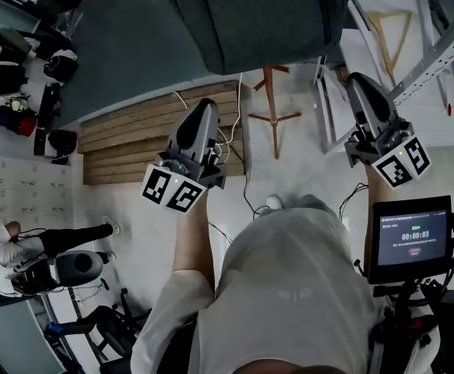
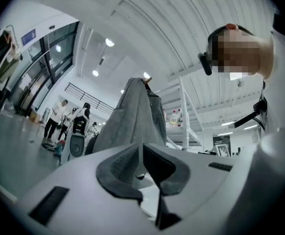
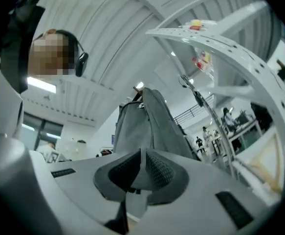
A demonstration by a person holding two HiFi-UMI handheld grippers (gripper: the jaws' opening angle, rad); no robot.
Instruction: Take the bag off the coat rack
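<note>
Left gripper (image 2: 142, 152), right gripper (image 3: 143, 156): jaws closed, empty. Grey bag (image 2: 135, 116) hangs on coat rack (image 1: 272, 114).

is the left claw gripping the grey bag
No, the left claw is shut with nothing between its jaws; the grey bag hangs apart, beyond it.

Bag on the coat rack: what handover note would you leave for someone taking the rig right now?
Left gripper: shut, empty.
Right gripper: shut, empty.
Both point at the grey bag, which hangs on the coat rack, untouched.
Done: nothing yet.
Left: open the jaws, grip the bag, probably near its top, and lift it off the rack.
</note>
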